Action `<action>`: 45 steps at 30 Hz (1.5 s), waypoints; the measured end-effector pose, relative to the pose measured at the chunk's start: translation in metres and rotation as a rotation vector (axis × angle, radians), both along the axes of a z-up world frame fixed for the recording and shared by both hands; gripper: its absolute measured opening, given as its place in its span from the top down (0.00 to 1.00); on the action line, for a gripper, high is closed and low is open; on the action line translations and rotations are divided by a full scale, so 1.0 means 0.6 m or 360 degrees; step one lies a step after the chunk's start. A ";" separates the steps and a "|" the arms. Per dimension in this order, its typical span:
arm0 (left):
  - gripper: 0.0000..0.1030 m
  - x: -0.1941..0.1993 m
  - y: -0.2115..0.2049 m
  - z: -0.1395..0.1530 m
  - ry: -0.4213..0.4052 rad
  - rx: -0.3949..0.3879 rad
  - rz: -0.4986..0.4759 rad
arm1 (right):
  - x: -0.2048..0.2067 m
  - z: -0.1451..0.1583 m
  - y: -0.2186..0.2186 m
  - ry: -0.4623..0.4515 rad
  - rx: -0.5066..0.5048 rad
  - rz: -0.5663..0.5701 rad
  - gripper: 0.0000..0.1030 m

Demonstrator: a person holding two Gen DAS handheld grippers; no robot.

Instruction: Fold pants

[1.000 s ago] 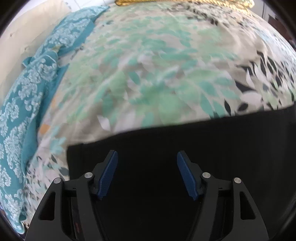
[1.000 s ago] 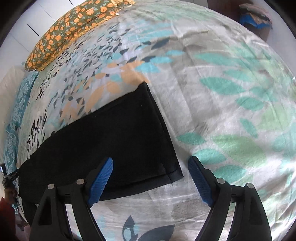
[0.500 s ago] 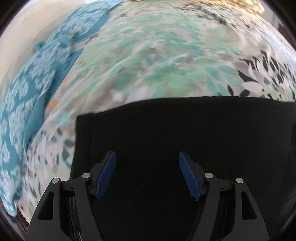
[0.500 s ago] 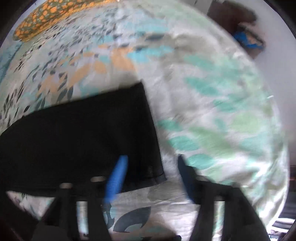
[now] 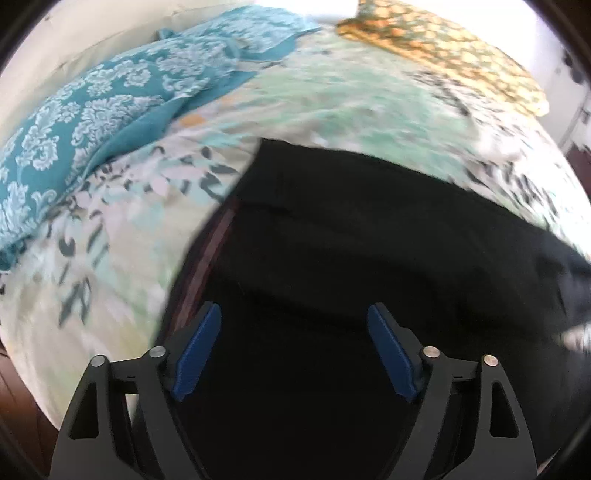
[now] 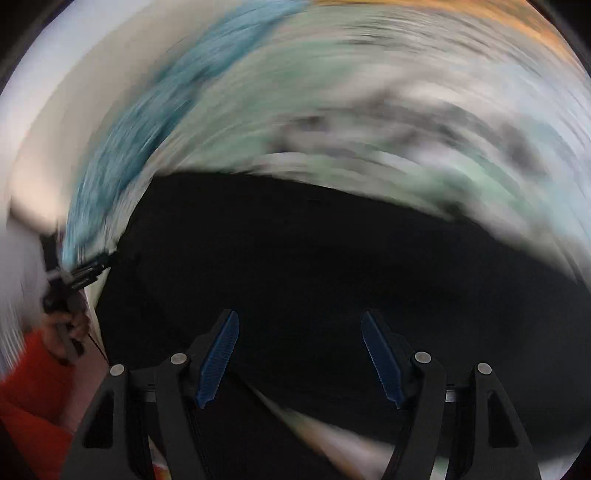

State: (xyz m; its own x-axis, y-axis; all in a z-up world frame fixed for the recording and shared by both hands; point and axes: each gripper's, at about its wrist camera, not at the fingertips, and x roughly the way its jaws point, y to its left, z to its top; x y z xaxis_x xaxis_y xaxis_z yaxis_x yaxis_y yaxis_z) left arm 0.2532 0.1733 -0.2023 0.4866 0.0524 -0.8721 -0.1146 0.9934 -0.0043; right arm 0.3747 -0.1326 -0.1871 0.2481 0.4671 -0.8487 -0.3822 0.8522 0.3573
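Note:
Black pants (image 5: 369, 229) lie flat on a leaf-print bedspread (image 5: 332, 96). In the left wrist view one end of them runs from the middle down to the left, with a reddish strip along that edge. My left gripper (image 5: 293, 308) hangs over this end, its jaws opening, nothing pressed between the blue pads (image 5: 199, 347). The right wrist view is heavily blurred: the pants (image 6: 314, 251) fill its middle, and my right gripper (image 6: 299, 314) is open above the black cloth. At that view's left edge, the left gripper (image 6: 92, 266) shows in a hand.
A teal patterned blanket (image 5: 92, 110) lies along the bed's left side by a pale wall (image 5: 92, 33). An orange-print pillow (image 5: 443, 44) sits at the far end. An orange-red sleeve (image 6: 33, 376) is at the lower left of the right wrist view.
The right gripper swept fast from the hem end across the pants, rolling, and its view blurred. The left gripper shifted and rolled; the pants' end edge now crosses mid-frame, and its jaws stand wider.

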 end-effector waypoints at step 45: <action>0.07 0.017 -0.058 -0.073 -0.0036 0.0052 -0.0291 | 0.261 -0.102 0.168 0.0311 -0.0695 0.0741 0.65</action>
